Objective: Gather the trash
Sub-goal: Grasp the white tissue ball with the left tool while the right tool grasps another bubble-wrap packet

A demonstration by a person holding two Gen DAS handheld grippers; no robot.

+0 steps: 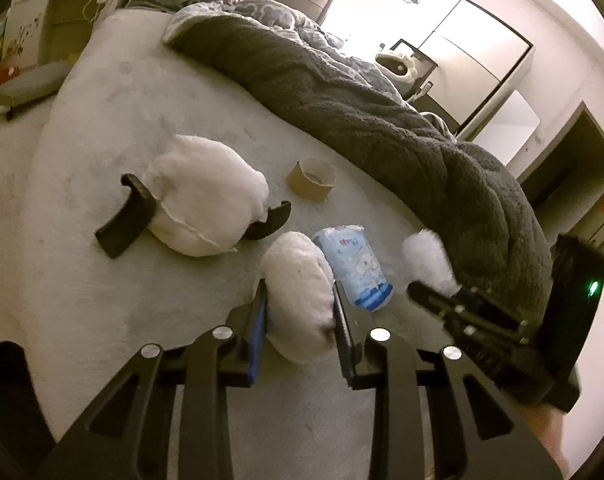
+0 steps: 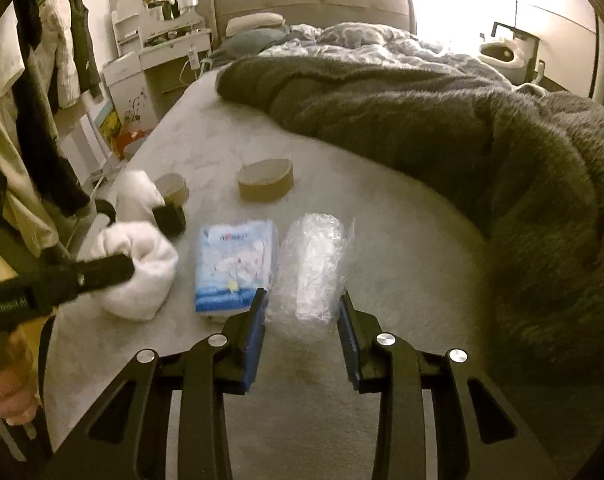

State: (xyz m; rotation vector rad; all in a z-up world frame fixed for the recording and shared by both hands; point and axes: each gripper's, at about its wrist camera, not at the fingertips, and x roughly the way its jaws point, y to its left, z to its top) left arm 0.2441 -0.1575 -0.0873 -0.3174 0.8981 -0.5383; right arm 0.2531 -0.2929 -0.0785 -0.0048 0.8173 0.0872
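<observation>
On the grey bed sheet (image 1: 113,128) lies trash. My left gripper (image 1: 300,300) is shut on a white fluffy wad (image 1: 299,296), seen also in the right wrist view (image 2: 137,268). My right gripper (image 2: 302,304) has its jaws around a crumpled clear bubble-wrap piece (image 2: 312,266), touching its sides; in the left wrist view it shows as a white blur (image 1: 428,260) at the right gripper's tip. A blue and white tissue pack (image 2: 235,266) lies between the two grippers. A flattened cardboard tape core (image 2: 265,180) lies further up the bed.
A bigger white wad with black curved pieces (image 1: 205,208) lies left of the tape core (image 1: 312,178). A small cardboard roll (image 2: 173,190) stands near it. A dark fuzzy blanket (image 2: 442,120) covers the bed's right side. A dresser (image 2: 161,52) and hanging clothes (image 2: 41,80) stand left.
</observation>
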